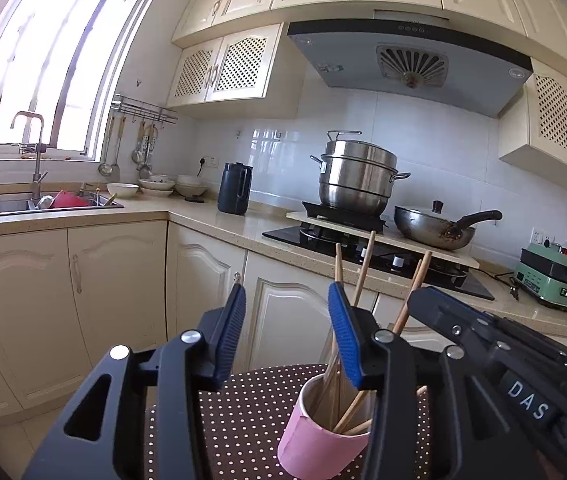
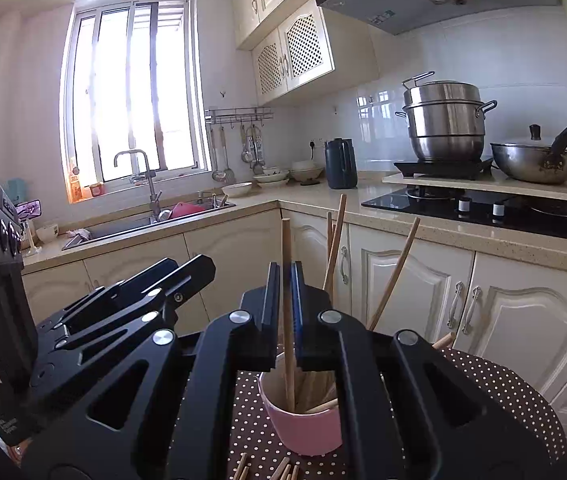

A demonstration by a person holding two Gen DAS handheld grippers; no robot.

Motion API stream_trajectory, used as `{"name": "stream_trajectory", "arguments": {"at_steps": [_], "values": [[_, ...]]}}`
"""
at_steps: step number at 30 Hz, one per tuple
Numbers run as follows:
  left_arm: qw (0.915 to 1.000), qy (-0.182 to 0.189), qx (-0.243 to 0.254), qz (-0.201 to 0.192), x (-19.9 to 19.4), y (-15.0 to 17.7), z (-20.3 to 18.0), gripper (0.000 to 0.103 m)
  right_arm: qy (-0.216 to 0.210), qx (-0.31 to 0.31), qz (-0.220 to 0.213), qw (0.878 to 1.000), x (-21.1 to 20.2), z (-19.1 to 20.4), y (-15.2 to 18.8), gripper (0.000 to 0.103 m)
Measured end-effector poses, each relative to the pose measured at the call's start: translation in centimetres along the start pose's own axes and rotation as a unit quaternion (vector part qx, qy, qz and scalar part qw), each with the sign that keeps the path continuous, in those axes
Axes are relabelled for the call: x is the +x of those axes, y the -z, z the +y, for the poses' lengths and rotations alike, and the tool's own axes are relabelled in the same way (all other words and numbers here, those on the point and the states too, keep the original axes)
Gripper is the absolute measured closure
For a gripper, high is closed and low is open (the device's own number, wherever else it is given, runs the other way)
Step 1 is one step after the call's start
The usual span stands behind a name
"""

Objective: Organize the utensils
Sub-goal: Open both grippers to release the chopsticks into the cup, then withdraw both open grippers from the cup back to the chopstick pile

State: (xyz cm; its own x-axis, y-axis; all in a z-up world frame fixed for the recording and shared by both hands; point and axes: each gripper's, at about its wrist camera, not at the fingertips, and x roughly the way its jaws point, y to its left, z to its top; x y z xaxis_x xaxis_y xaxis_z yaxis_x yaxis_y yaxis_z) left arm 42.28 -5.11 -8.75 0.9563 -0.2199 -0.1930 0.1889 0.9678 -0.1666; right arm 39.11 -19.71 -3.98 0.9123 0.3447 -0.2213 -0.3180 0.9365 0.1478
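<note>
My right tongs (image 2: 286, 280) pinch one upright chopstick (image 2: 288, 344) standing in the pink cup (image 2: 303, 428), while my left tongs (image 1: 287, 332) gape empty just beside it

Between my left gripper's (image 1: 287, 332) parted fingers: open air, nothing lodged. Just right of it: pink cup (image 1: 319, 436) on the dotted cloth (image 1: 243, 420), its chopsticks (image 1: 363, 276) fanning upward and blocking descent from above. My right gripper (image 2: 287, 312) crowds the cup's right side, one chopstick (image 2: 286, 280) pinched upright over the cup's mouth. Loose chopsticks (image 2: 279, 470) litter the near cloth. Left of the cup: bare cloth, passable.
</note>
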Motion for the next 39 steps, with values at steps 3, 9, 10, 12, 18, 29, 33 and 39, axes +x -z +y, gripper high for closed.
{"name": "stream_trajectory", "arguments": {"at_steps": [3, 9, 10, 12, 18, 29, 33, 39], "values": [[1.0, -0.005, -0.001, 0.002, -0.7, -0.2, 0.3, 0.059, 0.003, 0.001, 0.003, 1.0, -0.3, 0.2, 0.0, 0.096], [1.0, -0.008, -0.002, 0.003, -2.7, -1.0, 0.7, 0.055, 0.007, -0.006, 0.0, 1.0, -1.6, 1.0, -0.5, 0.096], [0.9999, -0.01, 0.0, 0.0, -3.2, -1.2, 0.6, 0.055, 0.006, -0.008, -0.001, 1.0, -2.0, 1.2, -0.5, 0.096], [0.9999, -0.013, 0.004, -0.001, -4.1, -1.4, 0.5, 0.054, 0.005, -0.008, -0.002, 1.0, -2.7, 1.7, -0.6, 0.096], [0.9994, -0.024, 0.019, -0.012, -7.3, -2.1, 0.0, 0.051, 0.002, -0.012, -0.007, 1.0, -5.1, 2.9, -0.6, 0.096], [0.9983, -0.032, 0.037, -0.03, -13.3, -2.6, -1.0, 0.045, -0.008, -0.017, -0.018, 1.0, -9.6, 5.4, -0.6, 0.095], [0.9978, -0.036, 0.042, -0.036, -15.1, -2.6, -1.5, 0.044, -0.008, -0.021, -0.019, 1.0, -11.0, 6.0, -0.4, 0.095], [0.9966, -0.049, 0.052, -0.043, -17.5, -2.4, -2.1, 0.038, -0.003, -0.018, -0.025, 1.0, -13.1, 6.3, -0.1, 0.075]]}}
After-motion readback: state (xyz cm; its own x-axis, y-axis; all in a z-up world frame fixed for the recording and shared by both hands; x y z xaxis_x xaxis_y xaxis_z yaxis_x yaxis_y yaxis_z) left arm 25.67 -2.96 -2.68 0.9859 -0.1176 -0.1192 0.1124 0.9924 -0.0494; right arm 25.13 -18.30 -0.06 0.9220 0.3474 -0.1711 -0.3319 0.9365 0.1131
